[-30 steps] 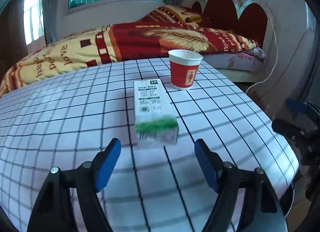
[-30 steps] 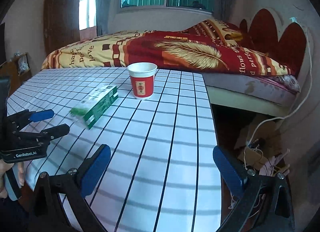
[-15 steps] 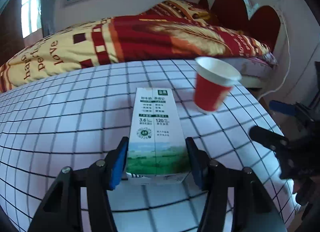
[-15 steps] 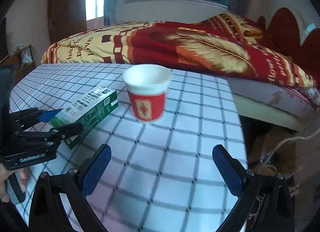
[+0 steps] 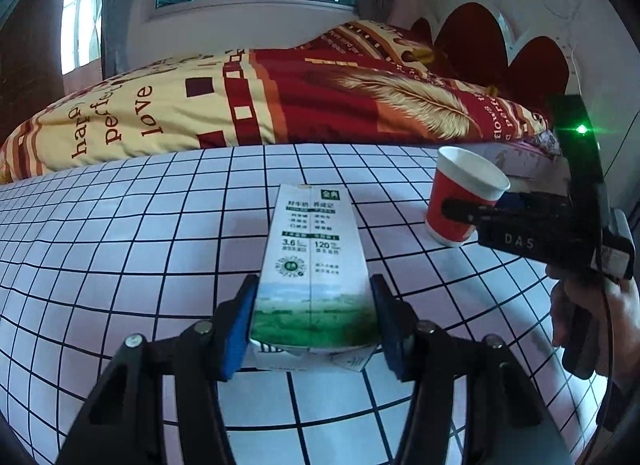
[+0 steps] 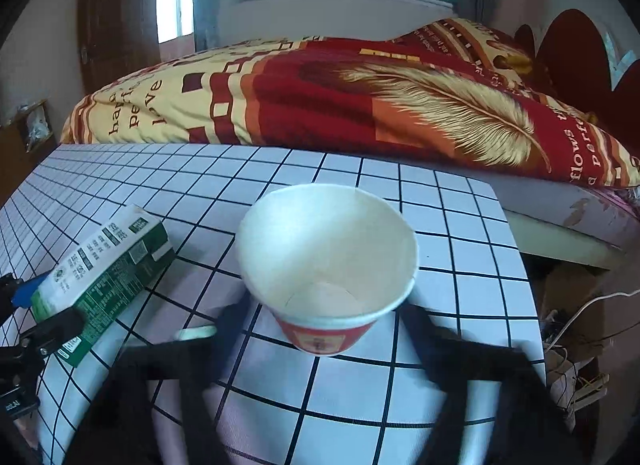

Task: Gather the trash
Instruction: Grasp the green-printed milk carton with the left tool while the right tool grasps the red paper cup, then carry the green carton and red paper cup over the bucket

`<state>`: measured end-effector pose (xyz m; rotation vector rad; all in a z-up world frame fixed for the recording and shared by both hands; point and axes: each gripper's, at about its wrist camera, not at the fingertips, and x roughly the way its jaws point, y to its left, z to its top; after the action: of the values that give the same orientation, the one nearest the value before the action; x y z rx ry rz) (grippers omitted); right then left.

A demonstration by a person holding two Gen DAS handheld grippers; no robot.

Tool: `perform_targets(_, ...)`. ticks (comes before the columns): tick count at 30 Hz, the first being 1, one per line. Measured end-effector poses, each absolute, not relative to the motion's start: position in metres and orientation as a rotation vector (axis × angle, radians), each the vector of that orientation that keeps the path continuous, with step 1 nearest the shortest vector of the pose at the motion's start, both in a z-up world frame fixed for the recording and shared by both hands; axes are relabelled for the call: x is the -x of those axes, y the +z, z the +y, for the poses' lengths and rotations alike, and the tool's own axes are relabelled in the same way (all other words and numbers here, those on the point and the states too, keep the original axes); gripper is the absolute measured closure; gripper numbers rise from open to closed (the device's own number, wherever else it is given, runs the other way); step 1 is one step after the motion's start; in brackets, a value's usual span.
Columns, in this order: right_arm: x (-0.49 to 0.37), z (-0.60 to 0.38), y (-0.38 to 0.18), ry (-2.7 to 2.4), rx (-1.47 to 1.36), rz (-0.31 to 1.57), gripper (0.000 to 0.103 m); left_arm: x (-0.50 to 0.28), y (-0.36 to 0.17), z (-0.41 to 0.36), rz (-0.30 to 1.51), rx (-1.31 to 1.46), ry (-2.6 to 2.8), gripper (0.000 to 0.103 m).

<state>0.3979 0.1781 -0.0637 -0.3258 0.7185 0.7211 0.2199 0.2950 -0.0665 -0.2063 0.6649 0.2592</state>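
On the bench, two bits of trash: a milk carton [image 5: 312, 273] lying flat and an empty red paper cup [image 6: 328, 261] standing upright just beside it, near the bench's right edge.

Carton: its green end sits between the blue pads of the left claw [image 5: 312, 319]; the pads touch both long sides. A second ago the carton lay ahead of a wide claw, well clear of the pads.

Left claw: its jaws have just been closing, and it now clamps the carton, which rests flat on the checked cloth, not lifted.

Cup: it fills the right wrist view, its base low between the dark, blurred fingers of the right claw [image 6: 324, 329].

Right claw: its jaws have just been closing with the cup between them. In the left wrist view a finger lies across the cup's side, but whether both pads press it I cannot tell.

Change: a second ago the cup stood far up the bench from a wide right claw; both claws have come forward onto their items.

Meaning: probably both pickups are about set; lifting is the likely next step. No bin is in sight.

Surroundings: bench [image 5: 120, 225] in grid-pattern cloth; behind it a bed [image 6: 360, 97] with a red and yellow quilt.
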Motion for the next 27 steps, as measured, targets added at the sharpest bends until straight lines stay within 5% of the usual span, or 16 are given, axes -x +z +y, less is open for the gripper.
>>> perform_targets(27, -0.215, -0.028, -0.005, 0.691, 0.298, 0.545, 0.047, -0.123, -0.032, 0.175, 0.56, 0.149, 0.108, 0.047)
